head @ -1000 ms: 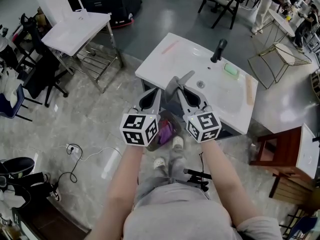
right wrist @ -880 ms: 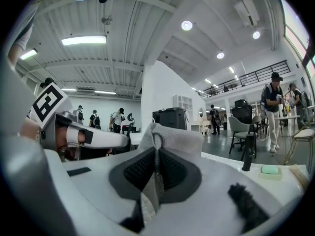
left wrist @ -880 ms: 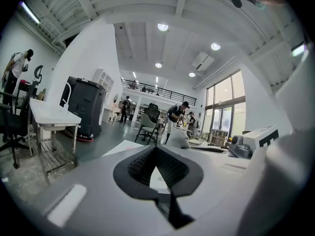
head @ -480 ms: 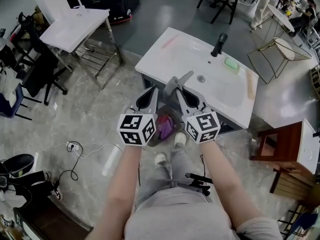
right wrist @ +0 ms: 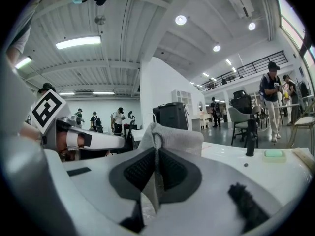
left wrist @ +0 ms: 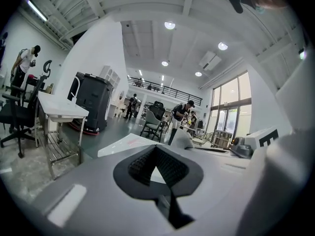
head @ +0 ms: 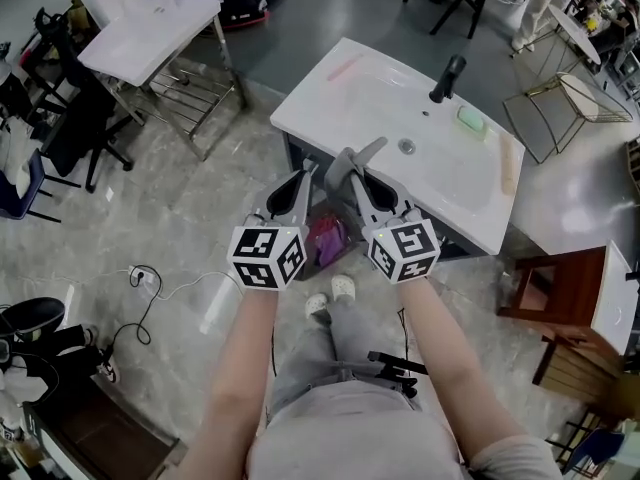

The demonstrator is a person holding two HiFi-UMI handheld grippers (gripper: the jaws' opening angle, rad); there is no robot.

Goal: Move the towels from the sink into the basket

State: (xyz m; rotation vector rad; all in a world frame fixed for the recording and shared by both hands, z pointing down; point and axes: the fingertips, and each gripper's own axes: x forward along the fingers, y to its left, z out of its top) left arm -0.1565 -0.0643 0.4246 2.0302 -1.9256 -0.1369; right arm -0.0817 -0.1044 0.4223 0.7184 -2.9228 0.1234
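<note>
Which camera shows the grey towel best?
The right gripper view: the grey towel sits close up, clamped in the right gripper. The head view shows it small from above; the left gripper view catches only a bit.

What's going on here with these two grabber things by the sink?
A person stands at a white sink with a gripper in each hand. The right gripper has its jaws shut on a grey towel, held in the air at the sink's near edge. The left gripper beside it has its jaws together, holding nothing.
</note>
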